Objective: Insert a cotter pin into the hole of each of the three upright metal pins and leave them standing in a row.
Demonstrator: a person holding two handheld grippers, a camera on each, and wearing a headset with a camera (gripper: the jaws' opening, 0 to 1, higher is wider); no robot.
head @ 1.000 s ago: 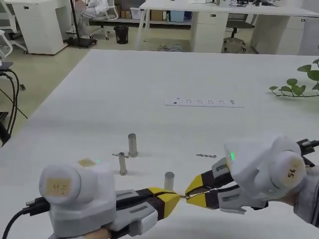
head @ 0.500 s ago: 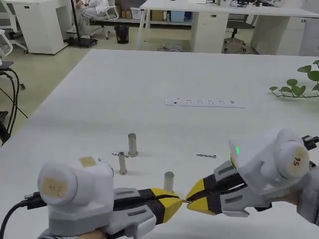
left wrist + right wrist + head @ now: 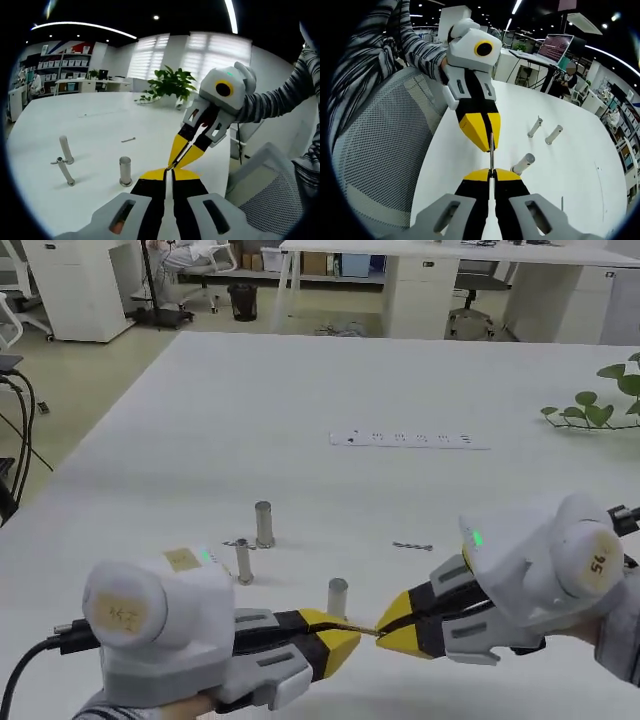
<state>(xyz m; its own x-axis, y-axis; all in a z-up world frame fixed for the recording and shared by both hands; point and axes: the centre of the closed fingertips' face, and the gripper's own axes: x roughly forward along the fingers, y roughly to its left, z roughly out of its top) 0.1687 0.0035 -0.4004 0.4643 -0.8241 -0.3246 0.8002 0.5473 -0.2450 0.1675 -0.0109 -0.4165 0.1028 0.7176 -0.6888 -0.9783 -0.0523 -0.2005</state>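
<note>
Low in the middle of the head view, the left gripper (image 3: 345,640) and the right gripper (image 3: 388,627) met tip to tip above the white table (image 3: 300,420), with the held cotter pin (image 3: 368,629) as a thin line bridging the short gap between them. Both pairs of jaws were drawn fully together. In the right gripper view the wire ran from its own tips straight up into the tips of the other, so each appeared to pinch one end.

Just above the tips stood the nearest metal pin (image 3: 337,597), upright and with nothing visible through it. To the left of it stood the left metal pin (image 3: 243,561), which carried a fitted cotter pin (image 3: 55,161) crosswise near its top. A little higher in the frame was the far metal pin (image 3: 263,524), which looked bare. The three stood apart and formed a bent line more than a straight row. A spare cotter pin (image 3: 412,546) lay flat on the table, right of centre.

The step in hand looked like a handover or regrip of the second cotter pin, with one of three fitted. The next move probably called for one gripper to let go while the other kept hold. The free end would then have to be lined up with the small cross-hole in the nearest metal pin. That pin might need steadying so that it did not topple.
</note>
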